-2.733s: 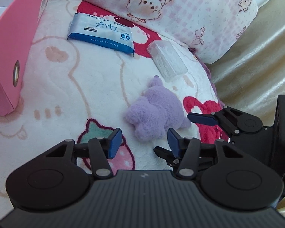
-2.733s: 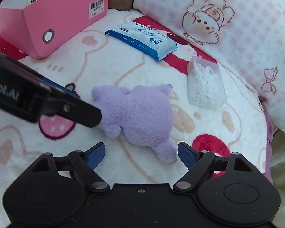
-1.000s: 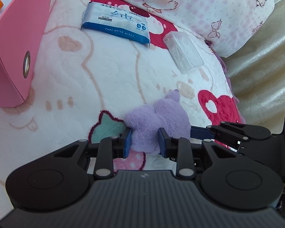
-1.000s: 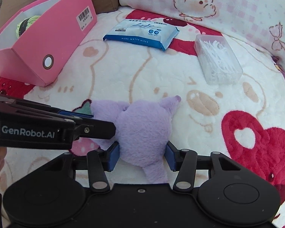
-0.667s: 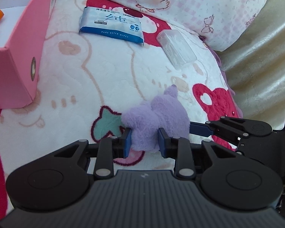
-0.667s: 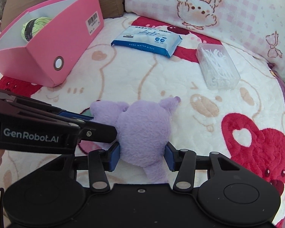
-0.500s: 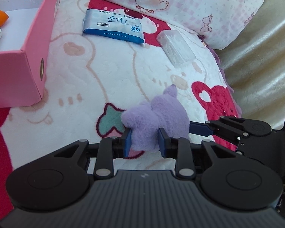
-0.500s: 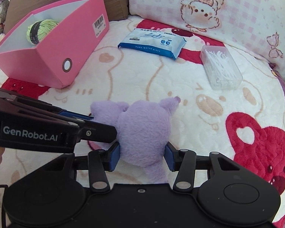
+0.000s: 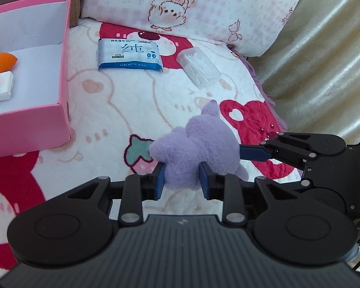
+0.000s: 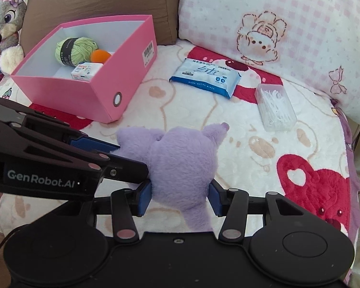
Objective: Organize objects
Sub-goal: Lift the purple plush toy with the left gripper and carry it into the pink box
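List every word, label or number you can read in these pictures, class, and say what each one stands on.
"GenRobot.AI": side of the left gripper.
"PURE WATER WIPES": blue edge of the wipes pack, which also carries a large Chinese character, "纯"; its smaller print is too small to read.
Barcode sticker on the pink box: digits too small to read.
Small packet inside the box: print blurred.

Wipes pack [image 10: 205, 76] lies between box [image 10: 129, 72] and swab case [image 10: 276, 106].

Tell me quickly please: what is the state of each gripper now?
Left gripper: closed on the purple plush toy.
Right gripper: closed on the same purple plush toy.
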A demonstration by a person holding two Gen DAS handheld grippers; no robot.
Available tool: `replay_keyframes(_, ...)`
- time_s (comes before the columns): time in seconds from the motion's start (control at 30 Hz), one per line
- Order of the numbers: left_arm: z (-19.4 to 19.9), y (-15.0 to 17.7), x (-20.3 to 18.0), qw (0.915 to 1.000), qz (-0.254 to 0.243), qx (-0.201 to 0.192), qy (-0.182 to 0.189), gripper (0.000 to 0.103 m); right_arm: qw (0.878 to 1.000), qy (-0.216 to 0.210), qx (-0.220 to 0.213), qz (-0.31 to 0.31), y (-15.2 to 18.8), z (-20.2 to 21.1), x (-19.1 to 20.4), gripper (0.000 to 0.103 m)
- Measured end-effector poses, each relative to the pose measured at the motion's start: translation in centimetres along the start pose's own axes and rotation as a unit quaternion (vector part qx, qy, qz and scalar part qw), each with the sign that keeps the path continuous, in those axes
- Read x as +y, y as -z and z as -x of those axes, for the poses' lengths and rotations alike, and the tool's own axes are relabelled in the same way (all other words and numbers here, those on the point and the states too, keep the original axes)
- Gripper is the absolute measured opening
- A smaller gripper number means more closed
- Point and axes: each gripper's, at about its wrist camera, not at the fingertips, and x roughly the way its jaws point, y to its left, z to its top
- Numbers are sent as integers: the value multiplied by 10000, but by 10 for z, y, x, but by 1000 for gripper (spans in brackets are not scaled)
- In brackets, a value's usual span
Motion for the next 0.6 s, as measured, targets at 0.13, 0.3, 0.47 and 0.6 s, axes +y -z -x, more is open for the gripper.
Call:
replay_keyframes(0.13, 16, 0, -1, 10000, 46, 30, 18, 28, 9999, -1, 0, 145, -4, 15, 10, 56)
replay_keyframes(0.3, 36, 1, -4, 9999, -33, 6, -136, 28, 9998, -142, 5, 148, -8, 26, 19, 56)
replay_keyframes(0.47, 57, -3, -1, 9998, -36, 9, -178, 28, 9994, -286, -75, 165, -13, 39, 27, 57)
replay_keyframes(0.6, 77, -7, 4, 9998, -77, 36, -154, 28, 9987, -451, -154, 183, -20, 51, 35, 58)
